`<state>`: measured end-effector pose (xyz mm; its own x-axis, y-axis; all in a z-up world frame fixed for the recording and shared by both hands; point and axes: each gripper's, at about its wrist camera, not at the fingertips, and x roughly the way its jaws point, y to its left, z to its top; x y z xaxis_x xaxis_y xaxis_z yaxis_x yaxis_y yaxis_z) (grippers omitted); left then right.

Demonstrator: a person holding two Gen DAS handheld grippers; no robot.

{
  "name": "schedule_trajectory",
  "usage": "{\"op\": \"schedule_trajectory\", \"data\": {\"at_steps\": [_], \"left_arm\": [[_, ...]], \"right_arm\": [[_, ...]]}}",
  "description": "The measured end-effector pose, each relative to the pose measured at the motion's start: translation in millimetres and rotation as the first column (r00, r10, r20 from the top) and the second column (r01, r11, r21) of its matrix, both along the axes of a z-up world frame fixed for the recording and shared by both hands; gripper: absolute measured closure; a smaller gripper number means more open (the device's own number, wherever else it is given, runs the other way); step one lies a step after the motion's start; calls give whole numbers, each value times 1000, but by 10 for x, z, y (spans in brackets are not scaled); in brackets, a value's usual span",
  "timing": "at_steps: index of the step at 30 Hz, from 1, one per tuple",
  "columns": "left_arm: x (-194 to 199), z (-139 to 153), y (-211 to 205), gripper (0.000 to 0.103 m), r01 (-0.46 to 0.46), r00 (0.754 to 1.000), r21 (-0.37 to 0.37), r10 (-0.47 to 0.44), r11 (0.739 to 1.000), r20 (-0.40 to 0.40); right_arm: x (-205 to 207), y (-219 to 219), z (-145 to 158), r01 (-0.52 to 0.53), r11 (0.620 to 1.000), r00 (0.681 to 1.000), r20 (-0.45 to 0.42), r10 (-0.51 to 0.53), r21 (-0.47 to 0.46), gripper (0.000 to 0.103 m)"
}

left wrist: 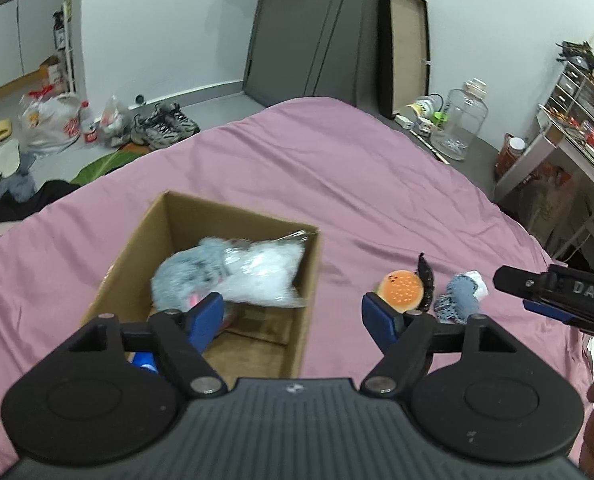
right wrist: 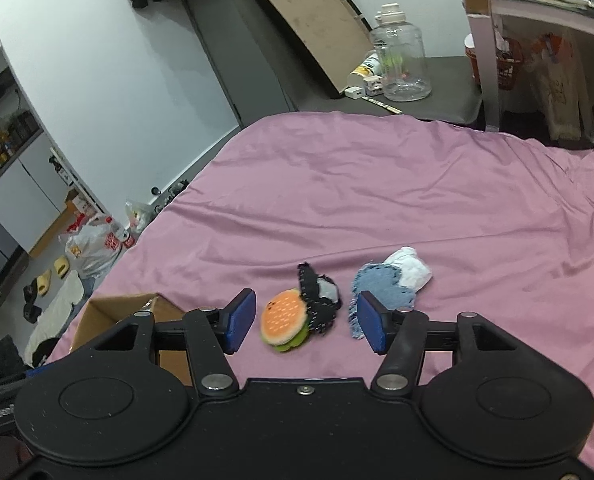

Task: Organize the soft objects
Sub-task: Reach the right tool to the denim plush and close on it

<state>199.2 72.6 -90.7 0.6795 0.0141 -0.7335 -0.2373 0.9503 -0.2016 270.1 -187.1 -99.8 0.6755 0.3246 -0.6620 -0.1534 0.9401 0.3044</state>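
An open cardboard box (left wrist: 309,280) stands on the pink bed and holds a grey plush toy (left wrist: 189,276) and a clear bag of white stuffing (left wrist: 265,276). My left gripper (left wrist: 293,316) is open and empty, over the box's right wall. A plush hamburger (right wrist: 285,318), a black-and-grey knit piece (right wrist: 321,300) and a denim-and-white cloth piece (right wrist: 389,280) lie on the bed to the right of the box. My right gripper (right wrist: 303,322) is open and empty, with the hamburger between its fingers. The hamburger (left wrist: 401,290) also shows in the left wrist view.
The pink bedsheet (right wrist: 417,184) spreads far ahead. Beyond the bed's far edge stand a clear water jug (right wrist: 401,60) and a flat tray leaning on the wall (right wrist: 309,20). Shoes and plastic bags (left wrist: 57,120) lie on the floor at left. A desk (right wrist: 537,8) stands at right.
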Motion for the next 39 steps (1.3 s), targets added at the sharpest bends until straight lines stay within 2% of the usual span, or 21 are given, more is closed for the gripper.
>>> {"op": "schedule_trajectory", "data": {"at_steps": [6,10,17,19,27,32,39], "left_arm": [[158,25,-271,28,69,998,32,-69,997,5],[325,-16,-485,28,158,987,99,-156,982,-28],[583,-111,-737,28,189,981,118,-184,975,-58],[671,-121,-794,29,190,981,126,-184,974,-55],[1079,-209,-1055,34,215,975,115,-207,970,-81],[1293,-348,-1236,38,241,967,81,-232,967,-110],[1551,-611,-1375,44,238,960,65,-225,969,-167]], "right_arm": [[110,-234,-237,29,998,999,-36,-27,57,47],[185,-344,-329,46,996,998,-55,-42,79,47],[318,-503,-533,61,989,993,-106,-47,133,48],[351,-544,-589,62,985,991,-127,-42,162,53],[526,-675,-864,84,973,977,-208,-39,214,53],[633,-715,-1018,93,968,971,-237,-36,234,53],[715,-724,-1105,87,965,972,-232,-28,247,53]]}}
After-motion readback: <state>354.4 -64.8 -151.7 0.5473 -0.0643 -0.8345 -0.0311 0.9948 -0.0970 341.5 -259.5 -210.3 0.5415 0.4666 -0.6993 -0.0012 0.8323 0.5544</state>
